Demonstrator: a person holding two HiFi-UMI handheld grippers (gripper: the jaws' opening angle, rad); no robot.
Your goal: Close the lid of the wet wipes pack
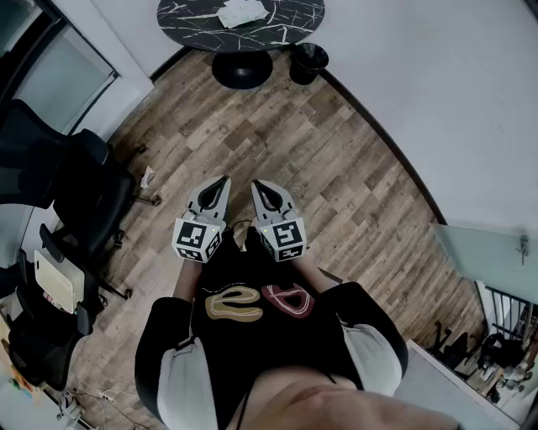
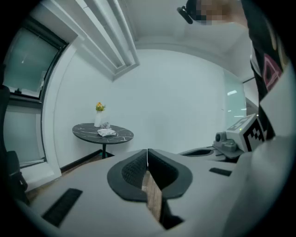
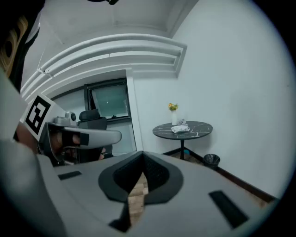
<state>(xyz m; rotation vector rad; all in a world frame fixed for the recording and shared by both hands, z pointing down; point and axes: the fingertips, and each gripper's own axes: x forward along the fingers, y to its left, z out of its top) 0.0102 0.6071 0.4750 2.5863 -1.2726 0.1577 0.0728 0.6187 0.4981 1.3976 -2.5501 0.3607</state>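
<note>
The wet wipes pack (image 1: 242,12) is a small white bundle on a round black marble-patterned table (image 1: 189,27) far ahead; it is too small to tell how its lid stands. In the gripper views the pack (image 2: 107,132) (image 3: 180,128) also sits on that distant table. My left gripper (image 1: 224,180) (image 2: 147,152) and right gripper (image 1: 257,185) (image 3: 142,153) are held side by side close to the person's body, over the wooden floor. Both are shut with nothing between the jaws.
A vase with yellow flowers (image 2: 99,115) (image 3: 173,114) stands on the table. A black bin (image 1: 308,60) (image 3: 212,160) sits on the floor beside the table's foot. Black office chairs (image 1: 80,197) stand at the left. A curved white wall (image 1: 437,92) runs along the right.
</note>
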